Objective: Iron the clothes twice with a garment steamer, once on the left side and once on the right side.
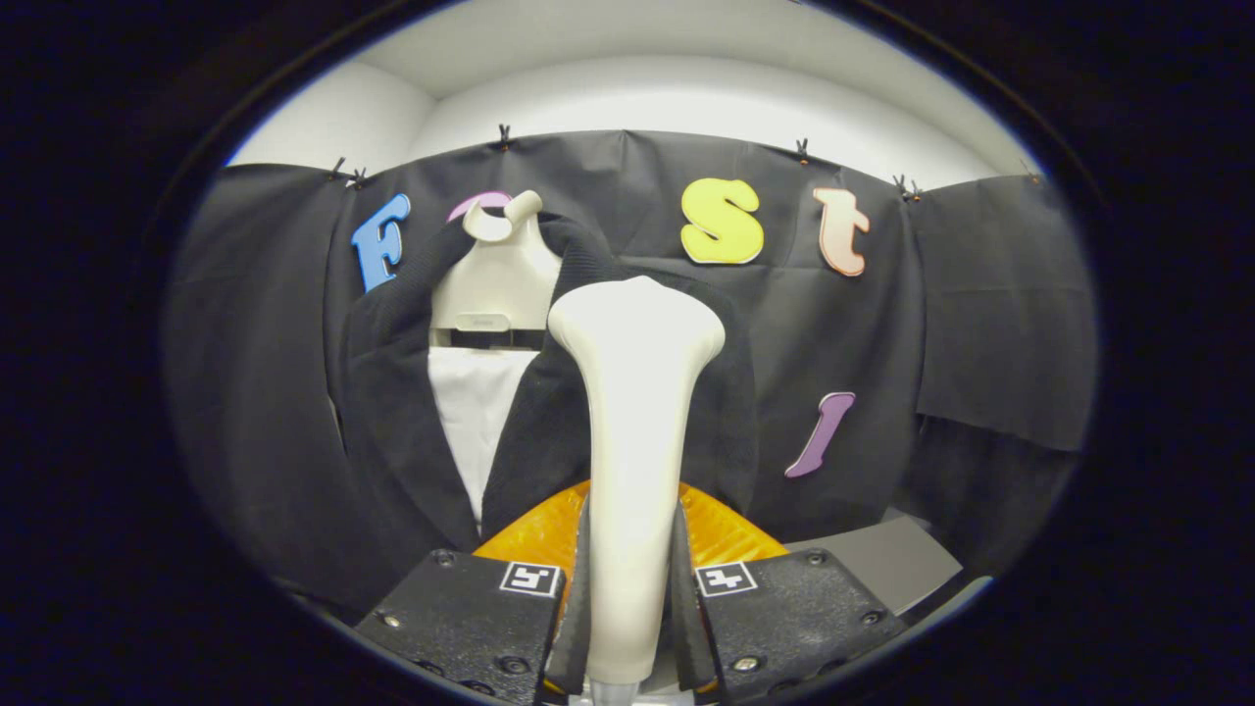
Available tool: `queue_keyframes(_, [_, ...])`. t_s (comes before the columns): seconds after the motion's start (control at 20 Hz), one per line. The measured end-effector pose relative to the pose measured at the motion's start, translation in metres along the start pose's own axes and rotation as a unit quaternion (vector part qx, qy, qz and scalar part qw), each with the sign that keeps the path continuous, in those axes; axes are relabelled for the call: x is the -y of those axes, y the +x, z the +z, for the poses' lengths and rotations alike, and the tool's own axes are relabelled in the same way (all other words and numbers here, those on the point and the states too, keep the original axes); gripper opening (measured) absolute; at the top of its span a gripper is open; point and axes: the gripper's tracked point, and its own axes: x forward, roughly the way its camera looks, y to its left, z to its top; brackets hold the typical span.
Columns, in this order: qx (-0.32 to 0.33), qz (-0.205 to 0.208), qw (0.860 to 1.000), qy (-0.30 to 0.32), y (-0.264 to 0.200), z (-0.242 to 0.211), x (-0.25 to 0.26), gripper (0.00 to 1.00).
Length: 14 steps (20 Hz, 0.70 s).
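Observation:
A cream garment steamer [632, 431] stands upright between my fingers, its handle pressed from both sides by my gripper [627, 588], which is shut on it. Its wide head points away from me at a black jacket [392, 412]. The jacket hangs open on a cream hanger stand [500, 275] just beyond the fingers, over a white shirt front [476, 412]. The steamer head covers part of the jacket's right lapel [730, 412]. I cannot tell whether the head touches the cloth.
An orange ribbed base [534, 534] lies under the jacket's hem, just behind my fingers. A grey table surface [892, 559] shows to the right of it. Black cloth forms the booth's wall behind, with white wall above.

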Motion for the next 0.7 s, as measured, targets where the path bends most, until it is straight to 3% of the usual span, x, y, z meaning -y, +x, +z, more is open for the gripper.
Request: queue_keyframes(0.7, [-0.046, 0.007, 0.999, 0.015, -0.006, -0.093, 0.002, 0.37])
